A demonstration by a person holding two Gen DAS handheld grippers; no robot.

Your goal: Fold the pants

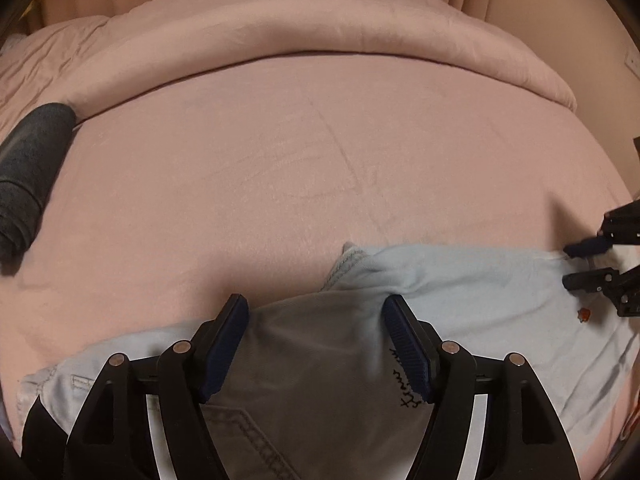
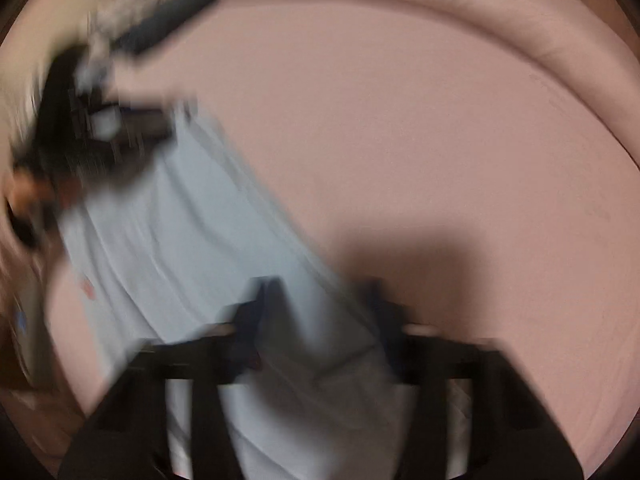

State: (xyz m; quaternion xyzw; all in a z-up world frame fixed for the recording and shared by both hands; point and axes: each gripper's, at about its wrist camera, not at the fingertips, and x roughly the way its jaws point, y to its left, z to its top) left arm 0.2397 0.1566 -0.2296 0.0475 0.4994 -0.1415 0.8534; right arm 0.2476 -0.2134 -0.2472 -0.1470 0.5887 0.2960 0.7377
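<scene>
Laying the pale blue denim pants [image 1: 460, 284] flat along the pink bedsheet [image 1: 280, 168] calls for both ends dropped evenly, seams aligned. The left gripper [image 1: 316, 340] stands wide over the waist, pads clear of the cloth. The right gripper [image 2: 320, 320], at three o'clock, straddles the leg end, grip unreadable through blur. A dark grey folded garment [image 1: 28, 168] lies at nine o'clock, partly cropped.

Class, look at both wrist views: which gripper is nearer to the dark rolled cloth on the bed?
Left. The left gripper sits over the pants, with the dark rolled cloth off to its left; the right gripper is at the pants' far right end.
</scene>
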